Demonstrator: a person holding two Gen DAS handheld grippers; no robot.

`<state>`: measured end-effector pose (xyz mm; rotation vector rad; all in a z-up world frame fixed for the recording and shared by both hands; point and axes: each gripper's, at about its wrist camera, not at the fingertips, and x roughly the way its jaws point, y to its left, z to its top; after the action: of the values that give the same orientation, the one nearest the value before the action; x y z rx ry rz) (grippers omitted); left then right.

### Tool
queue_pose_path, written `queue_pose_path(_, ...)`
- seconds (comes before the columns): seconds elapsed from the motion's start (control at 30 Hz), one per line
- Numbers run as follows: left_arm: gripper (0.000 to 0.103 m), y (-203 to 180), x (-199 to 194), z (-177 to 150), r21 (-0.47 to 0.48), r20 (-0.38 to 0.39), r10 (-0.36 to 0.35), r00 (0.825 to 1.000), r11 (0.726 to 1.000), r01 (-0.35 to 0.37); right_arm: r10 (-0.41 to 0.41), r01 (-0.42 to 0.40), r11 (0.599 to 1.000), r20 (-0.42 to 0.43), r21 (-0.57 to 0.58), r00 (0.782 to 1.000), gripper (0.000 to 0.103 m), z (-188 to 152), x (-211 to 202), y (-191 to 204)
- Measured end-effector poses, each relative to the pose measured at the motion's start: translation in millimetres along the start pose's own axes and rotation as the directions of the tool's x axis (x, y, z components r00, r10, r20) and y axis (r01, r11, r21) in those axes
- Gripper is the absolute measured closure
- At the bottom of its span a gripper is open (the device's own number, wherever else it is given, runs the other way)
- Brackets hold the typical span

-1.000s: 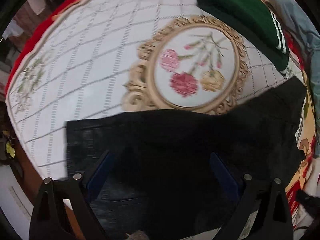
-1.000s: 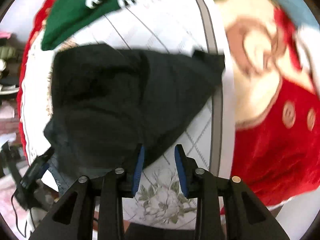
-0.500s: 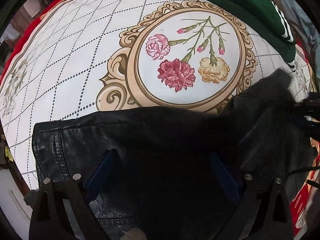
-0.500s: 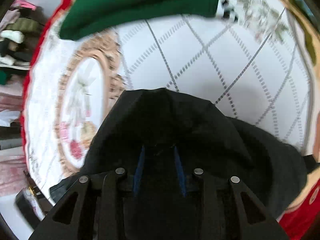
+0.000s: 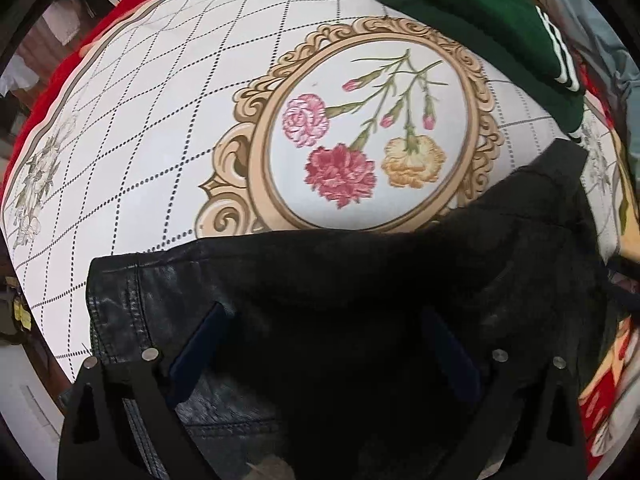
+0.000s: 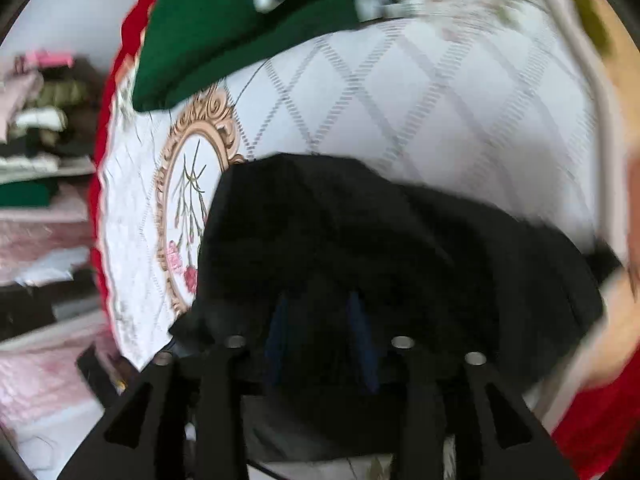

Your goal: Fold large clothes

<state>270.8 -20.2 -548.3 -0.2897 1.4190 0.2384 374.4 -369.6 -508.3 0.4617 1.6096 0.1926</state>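
The black leather-look jacket lies along the near edge of my white quilted bedspread with the dotted diamond grid, and I place everything from the gold-framed flower medallion printed on that spread. The jacket's far fold edge runs straight across just below the medallion, covering the lowest part of its frame. Its stitched left edge stops a little left of the medallion, with bare grid beyond it. On the right the cloth rises in a hump.

My left gripper hangs over the jacket with its blue pads spread wide; I see nothing pinched between them. My right gripper is over the humped right end. Its jaws have just been opening and stand partly apart, with dark cloth between and under the pads. The blurred view does not show me whether they still press it.

A folded dark green garment with white stripes sits just beyond the medallion, up and to the right. Left of the medallion, open spread reaches the red border.
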Motion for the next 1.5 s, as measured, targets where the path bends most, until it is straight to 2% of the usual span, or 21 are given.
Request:
queue_pose_path(0.1, 0.001, -9, -1, 1, 0.007, 0.001, -0.018, 1.0, 1.0, 0.018, -0.03, 0.026, 0.997, 0.048, 0.069, 0.998, 0.056, -28, -26, -45)
queue_pose_path(0.2, 0.0, -24, 15, 6, 0.056, -0.015, 0.04, 0.999, 0.998, -0.039, -0.051, 0.041, 0.983, 0.055, 0.179, 0.997, 0.056, -47, -29, -94)
queue_pose_path(0.3, 0.0, -32, 30, 7, 0.083, -0.007, 0.057, 0.998, 0.995, -0.056, -0.017, 0.001, 0.956, 0.054, 0.293, 0.998, 0.056, -46, -19, -133)
queue_pose_path(0.4, 0.0, -32, 33, 6, 0.102, 0.013, 0.038, 0.999, 0.994, -0.039, 0.067, -0.089, 0.934, 0.074, 0.345, 0.995, 0.054, -42, 2, -150)
queue_pose_path(0.43, 0.0, -31, 33, 6, 0.105, 0.014, 0.033, 0.999, 0.994, -0.034, 0.107, -0.133, 0.926, 0.094, 0.353, 0.99, 0.049, -39, 10, -151)
queue_pose_path(0.5, 0.0, -26, 31, 2, 0.101, 0.006, 0.026, 1.0, 0.995, -0.026, 0.183, -0.217, 0.91, 0.127, 0.353, 0.975, 0.033, -31, 26, -157)
queue_pose_path(0.6, 0.0, -26, 31, 0, 0.1, -0.001, 0.02, 1.0, 0.995, -0.02, 0.265, -0.31, 0.871, 0.169, 0.382, 0.949, 0.017, -24, 38, -162)
queue_pose_path(0.73, 0.0, -20, 34, 4, 0.105, -0.003, 0.015, 1.0, 0.994, -0.015, 0.285, -0.337, 0.87, 0.189, 0.359, 0.94, 0.017, -31, 33, -163)
queue_pose_path(0.8, 0.0, -22, 31, 7, 0.118, -0.002, 0.023, 1.0, 0.993, -0.023, 0.269, -0.325, 0.871, 0.196, 0.367, 0.943, 0.017, -44, 23, -170)
queue_pose_path(0.87, 0.0, -23, 29, 8, 0.13, -0.002, 0.03, 1.0, 0.991, -0.029, 0.222, -0.279, 0.883, 0.187, 0.377, 0.957, 0.017, -52, 20, -171)
queue_pose_path(0.97, 0.0, -28, 25, 11, 0.136, -0.008, 0.028, 1.0, 0.99, -0.027, 0.228, -0.29, 0.88, 0.2, 0.378, 0.953, 0.017, -65, 15, -180)
queue_pose_path(1.07, 0.0, -33, 24, 18, 0.145, -0.021, 0.029, 0.999, 0.989, -0.026, 0.246, -0.319, 0.881, 0.237, 0.35, 0.94, 0.017, -55, 24, -182)
queue_pose_path(1.17, 0.0, -36, 24, 21, 0.165, -0.016, 0.037, 0.999, 0.986, -0.034, 0.227, -0.311, 0.9, 0.281, 0.305, 0.933, 0.017, -31, 28, -171)
queue_pose_path(1.23, 0.0, -39, 25, 23, 0.165, -0.006, 0.032, 0.999, 0.986, -0.031, 0.22, -0.315, 0.896, 0.303, 0.312, 0.927, 0.017, -21, 31, -164)
queue_pose_path(1.27, 0.0, -39, 26, 25, 0.161, -0.004, 0.028, 1.0, 0.987, -0.028, 0.216, -0.317, 0.899, 0.323, 0.303, 0.921, 0.018, -19, 30, -161)
queue_pose_path(1.33, 0.0, -41, 27, 28, 0.158, -0.007, 0.029, 1.0, 0.987, -0.027, 0.188, -0.298, 0.909, 0.353, 0.291, 0.916, 0.056, -19, 24, -153)
queue_pose_path(1.37, 0.0, -44, 28, 31, 0.17, -0.01, 0.035, 0.999, 0.985, -0.033, 0.212, -0.325, 0.901, 0.361, 0.287, 0.908, 0.071, -20, 22, -152)
queue_pose_path(1.47, 0.0, -51, 23, 35, 0.224, 0.002, 0.059, 0.998, 0.973, -0.058, 0.188, -0.315, 0.906, 0.396, 0.283, 0.899, 0.079, -32, 3, -139)
queue_pose_path(1.5, 0.0, -56, 21, 38, 0.249, 0.014, 0.068, 0.998, 0.966, -0.069, 0.13, -0.247, 0.934, 0.395, 0.26, 0.909, 0.081, -40, -11, -128)
